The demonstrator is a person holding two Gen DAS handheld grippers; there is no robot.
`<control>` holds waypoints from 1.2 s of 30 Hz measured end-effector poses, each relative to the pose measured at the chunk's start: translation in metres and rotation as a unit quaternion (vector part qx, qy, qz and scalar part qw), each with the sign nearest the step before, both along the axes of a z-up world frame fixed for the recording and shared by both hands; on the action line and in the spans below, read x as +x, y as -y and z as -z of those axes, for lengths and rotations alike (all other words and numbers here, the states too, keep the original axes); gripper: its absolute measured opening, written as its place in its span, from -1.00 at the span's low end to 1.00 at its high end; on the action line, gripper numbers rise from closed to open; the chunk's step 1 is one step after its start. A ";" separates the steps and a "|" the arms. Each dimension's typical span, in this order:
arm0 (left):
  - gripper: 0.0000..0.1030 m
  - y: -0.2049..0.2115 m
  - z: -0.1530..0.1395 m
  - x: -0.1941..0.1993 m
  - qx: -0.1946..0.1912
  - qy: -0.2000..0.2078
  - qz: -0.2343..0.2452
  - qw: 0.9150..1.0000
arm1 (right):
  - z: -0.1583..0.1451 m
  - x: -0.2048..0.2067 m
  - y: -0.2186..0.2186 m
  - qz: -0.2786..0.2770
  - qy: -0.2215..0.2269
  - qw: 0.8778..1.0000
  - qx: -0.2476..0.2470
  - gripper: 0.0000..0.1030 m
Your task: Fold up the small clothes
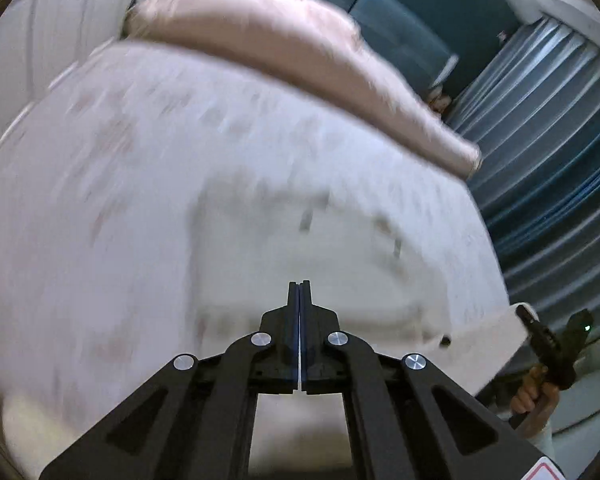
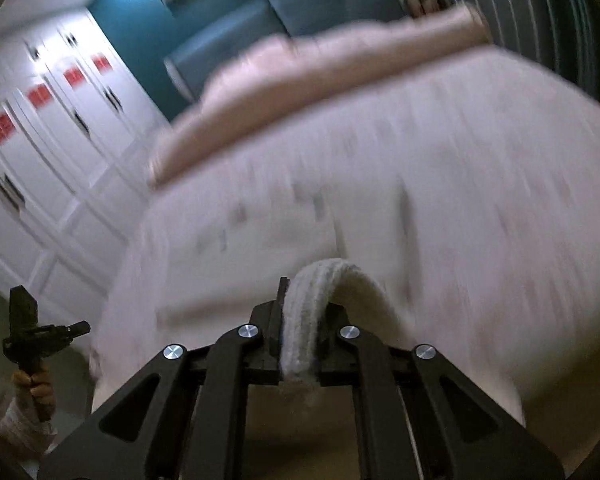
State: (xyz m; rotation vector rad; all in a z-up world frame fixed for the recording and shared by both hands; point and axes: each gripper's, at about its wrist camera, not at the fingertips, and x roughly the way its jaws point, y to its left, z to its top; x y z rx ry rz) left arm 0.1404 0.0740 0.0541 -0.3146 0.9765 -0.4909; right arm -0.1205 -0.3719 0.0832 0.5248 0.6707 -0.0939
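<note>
Right gripper (image 2: 300, 312) clamped the cream ribbed knit cloth (image 2: 320, 292); left gripper (image 1: 299, 304) pinched shut on nothing visible. Advised regripping the left side so both edges lift level.

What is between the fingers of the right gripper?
A folded band of cream knitted cloth sits in the right gripper, looping out over the pale bed cover. Where the cloth's other end goes is blurred.
</note>
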 end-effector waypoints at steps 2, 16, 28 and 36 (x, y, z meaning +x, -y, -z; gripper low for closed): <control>-1.00 0.014 0.003 0.031 0.037 0.026 -0.045 0.998 | 0.005 0.049 0.014 0.030 0.017 0.999 -0.024 -0.60; 0.42 0.060 0.159 -0.070 0.031 -0.192 0.142 0.971 | 0.087 0.017 0.022 0.155 -0.036 0.987 0.032 0.40; -0.87 0.086 0.033 0.003 0.060 -0.008 0.163 0.985 | 0.103 0.024 0.031 0.162 -0.070 0.984 0.024 0.40; -0.87 0.093 0.047 0.128 0.106 -0.032 0.065 0.992 | 0.103 0.084 0.040 0.139 -0.077 0.987 -0.006 0.41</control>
